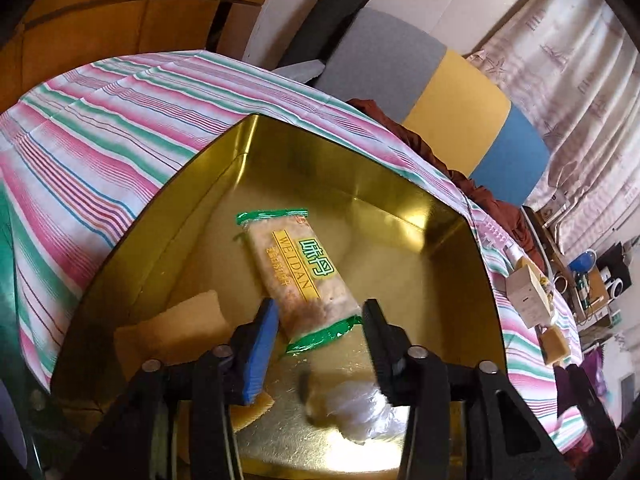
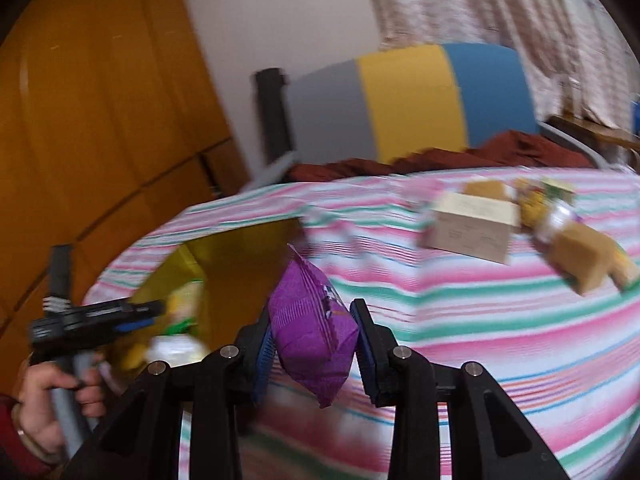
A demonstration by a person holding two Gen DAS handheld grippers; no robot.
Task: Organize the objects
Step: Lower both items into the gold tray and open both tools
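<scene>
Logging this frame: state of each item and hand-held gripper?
Gold tin: open, lidless.
Green-edged snack pack: lying flat in tin.
Left hand-held gripper: open, over the pack's end.
Right hand-held gripper: shut on purple packet, lifted.
Cardboard box: on tablecloth.

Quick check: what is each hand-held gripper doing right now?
Left hand-held gripper: open, over green-edged snack pack in gold tin.
Right hand-held gripper: closed on purple packet.
</scene>
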